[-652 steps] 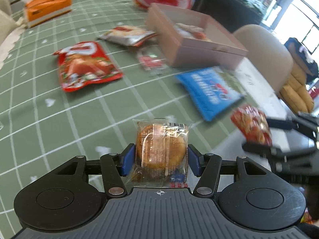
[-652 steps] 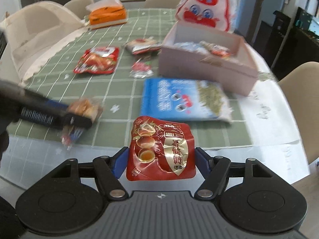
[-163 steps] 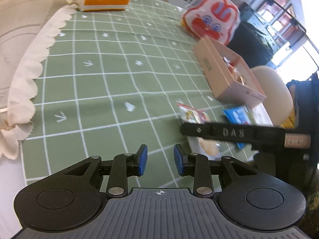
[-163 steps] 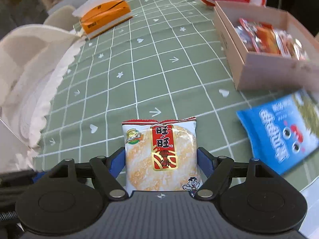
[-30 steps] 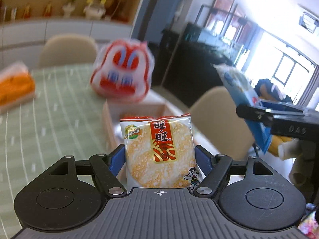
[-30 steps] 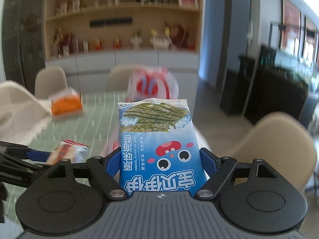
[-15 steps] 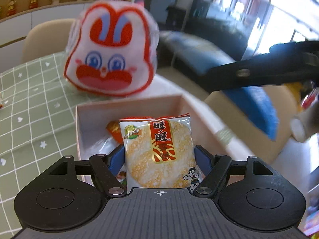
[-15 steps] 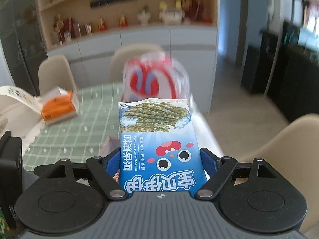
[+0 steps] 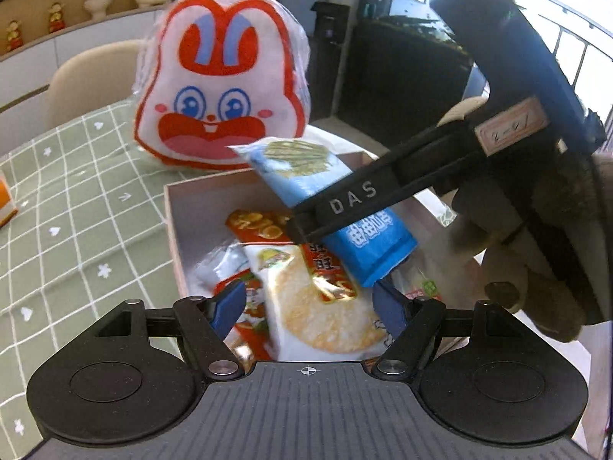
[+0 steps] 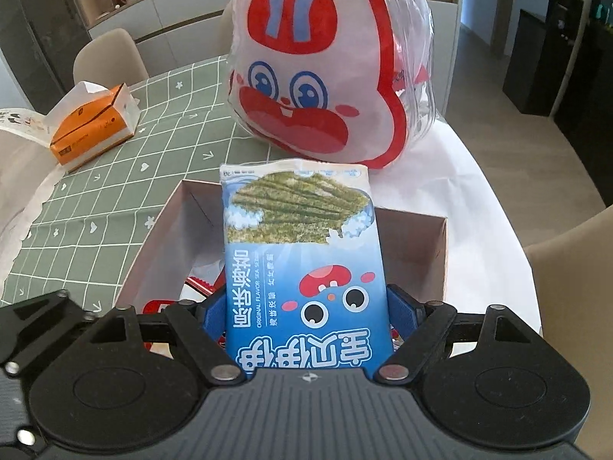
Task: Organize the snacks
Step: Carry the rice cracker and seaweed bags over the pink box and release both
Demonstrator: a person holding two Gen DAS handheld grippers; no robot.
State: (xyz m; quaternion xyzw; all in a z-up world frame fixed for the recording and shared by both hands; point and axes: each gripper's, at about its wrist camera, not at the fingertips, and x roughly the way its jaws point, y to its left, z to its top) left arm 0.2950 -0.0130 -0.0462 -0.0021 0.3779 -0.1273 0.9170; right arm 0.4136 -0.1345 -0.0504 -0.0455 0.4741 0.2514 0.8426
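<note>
Seaweed snack pack (image 10: pixel 302 268) — light, crinkly, likely crush-prone; right gripper (image 10: pixel 306 314) clamps its side edges over the cardboard box (image 10: pixel 436 257). Left gripper (image 9: pixel 306 303) — spread around rice cracker packet (image 9: pixel 318 306).

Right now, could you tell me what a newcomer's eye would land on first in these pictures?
The big red-and-white rabbit-face bag standing on the table just behind the pink box. Next, the blue seaweed snack packet gripped by the right gripper over the box, and the rice cracker packet between the left gripper's fingers.

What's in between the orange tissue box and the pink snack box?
Nothing but bare green checked tablecloth lies between the tissue box and the pink box; the right wrist view shows it.
</note>
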